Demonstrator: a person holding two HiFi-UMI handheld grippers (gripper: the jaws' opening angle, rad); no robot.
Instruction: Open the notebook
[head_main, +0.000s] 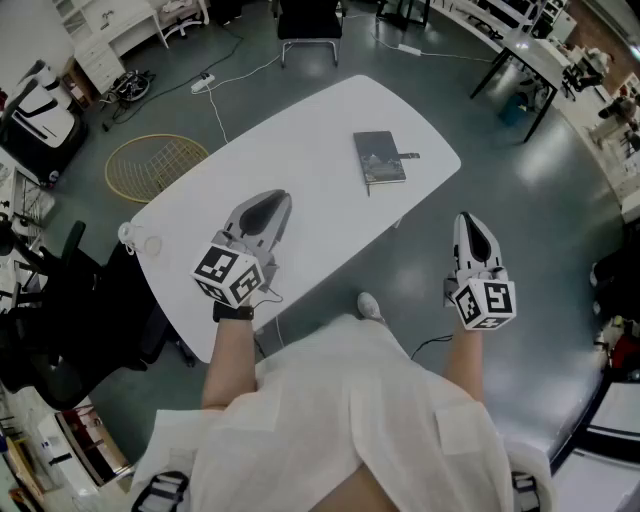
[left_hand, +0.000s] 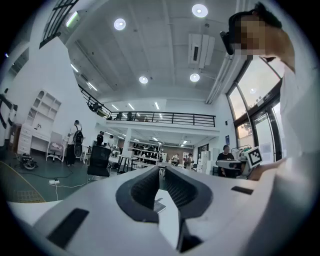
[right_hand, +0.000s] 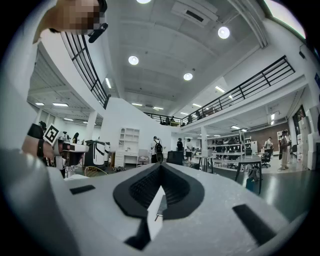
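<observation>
A closed grey notebook (head_main: 380, 157) with a pen clipped at its right edge lies on the far right part of the white table (head_main: 300, 150). My left gripper (head_main: 274, 201) hovers over the table's near half, well short of the notebook, jaws together and empty. My right gripper (head_main: 468, 222) hangs over the floor, right of the table's near edge, shut with nothing in it. In the left gripper view a sliver of the notebook (left_hand: 156, 205) shows below the closed jaws of that gripper (left_hand: 160, 170). The right gripper view shows its jaws (right_hand: 160, 166) pressed together.
A black chair (head_main: 309, 22) stands beyond the table's far end. A round wicker rack (head_main: 155, 165) lies on the floor at left, near a power strip and cable (head_main: 203, 83). A dark office chair (head_main: 60, 290) sits by the table's left corner. Desks (head_main: 530, 48) line the upper right.
</observation>
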